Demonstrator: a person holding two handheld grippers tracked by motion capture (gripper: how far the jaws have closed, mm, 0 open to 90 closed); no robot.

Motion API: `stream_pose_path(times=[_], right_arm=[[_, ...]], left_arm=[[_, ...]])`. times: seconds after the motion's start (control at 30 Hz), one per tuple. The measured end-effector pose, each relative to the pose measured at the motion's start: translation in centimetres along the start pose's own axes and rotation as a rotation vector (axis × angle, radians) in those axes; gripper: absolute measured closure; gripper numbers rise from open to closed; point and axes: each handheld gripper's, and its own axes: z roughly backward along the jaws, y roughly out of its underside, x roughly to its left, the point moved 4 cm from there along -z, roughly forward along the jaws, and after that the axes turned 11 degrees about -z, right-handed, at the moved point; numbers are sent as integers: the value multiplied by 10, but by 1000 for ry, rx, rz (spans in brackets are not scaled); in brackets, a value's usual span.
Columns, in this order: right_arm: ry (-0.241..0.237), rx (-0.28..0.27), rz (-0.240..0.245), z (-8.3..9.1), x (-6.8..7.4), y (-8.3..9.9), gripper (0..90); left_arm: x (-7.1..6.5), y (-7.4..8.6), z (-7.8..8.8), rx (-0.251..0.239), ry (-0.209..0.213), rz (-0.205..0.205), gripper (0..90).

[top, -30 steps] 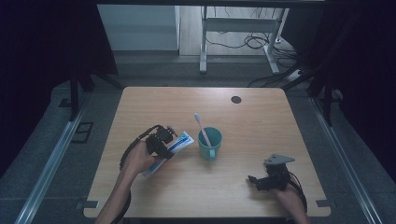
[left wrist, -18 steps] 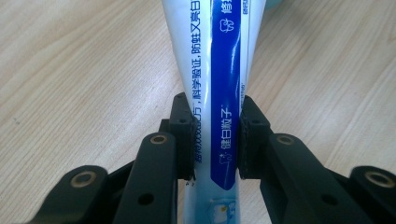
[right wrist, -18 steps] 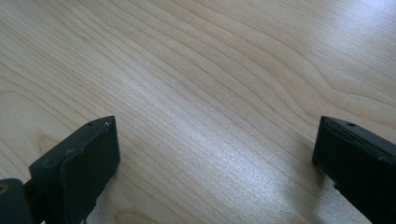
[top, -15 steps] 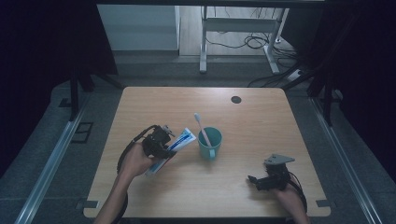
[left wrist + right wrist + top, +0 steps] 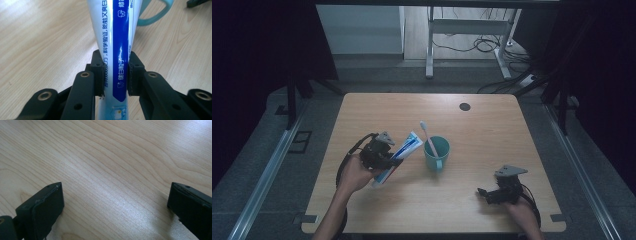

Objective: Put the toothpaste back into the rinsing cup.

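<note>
High view | left gripper clamping toothpaste tube, mid-frame left, lifting it | next: tipping it into cup beside toothbrush | right gripper idling, jaws apart, lower right

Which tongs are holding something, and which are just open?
The left tongs are squeezing the blue and white toothpaste tube, beside the teal cup. The right tongs are open over bare table.

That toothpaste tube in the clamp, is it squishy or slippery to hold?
Probably squishy: the toothpaste tube narrows where the left gripper pinches it. Its glossy skin looks slick, so it might slide. It sticks out slanted toward the teal cup without drooping, so it seems fairly full and light.
</note>
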Motion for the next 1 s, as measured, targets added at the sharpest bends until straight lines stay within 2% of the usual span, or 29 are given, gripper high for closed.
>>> stream_pose_path(times=[0.33,1.0], right_arm=[[-1,-1,2,0,0,0,4],[-1,1,2,0,0,0,4]], left_arm=[[-1,-9,7,-102,-10,8,723],[-5,-38,13,-201,-23,0,724]])
